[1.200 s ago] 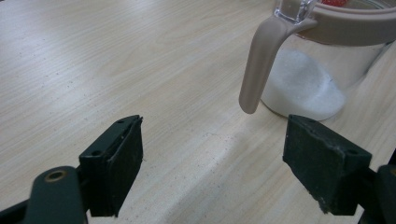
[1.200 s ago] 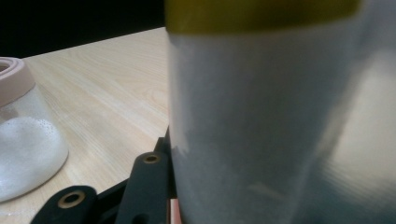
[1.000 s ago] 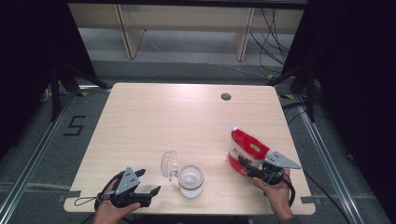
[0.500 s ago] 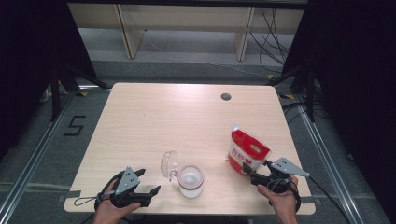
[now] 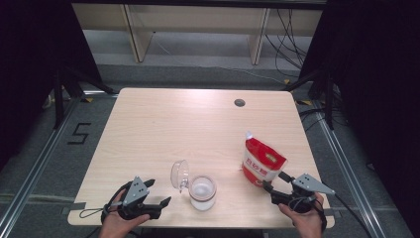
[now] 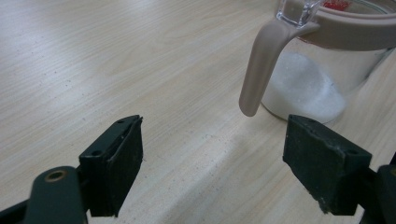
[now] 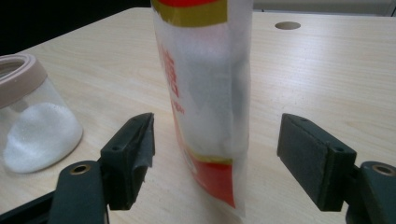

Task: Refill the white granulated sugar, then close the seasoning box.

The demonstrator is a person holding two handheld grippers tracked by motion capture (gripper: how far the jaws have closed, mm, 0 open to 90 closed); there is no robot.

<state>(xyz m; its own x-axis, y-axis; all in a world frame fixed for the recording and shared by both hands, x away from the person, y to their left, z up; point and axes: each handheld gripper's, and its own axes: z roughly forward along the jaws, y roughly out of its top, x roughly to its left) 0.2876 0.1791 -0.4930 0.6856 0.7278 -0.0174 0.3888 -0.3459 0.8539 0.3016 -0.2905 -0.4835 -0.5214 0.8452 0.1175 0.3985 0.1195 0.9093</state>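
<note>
Since the earlier frames the right gripper (image 5: 274, 190) has let go of the red-and-white pouch (image 5: 262, 162) and backed toward the table edge, its jaws just opening with the pouch ahead of them, untouched. At left, the left gripper (image 5: 157, 195) sits spread and empty beside the glass jar (image 5: 203, 192), whose clear lid (image 5: 179, 174) is flipped open. The jar looks rigid, smooth and breakable; its beige lid latch (image 6: 261, 65) or rim suits gripping. The pouch stands upright at right, soft and crushable; pinch it mid-body.
</note>
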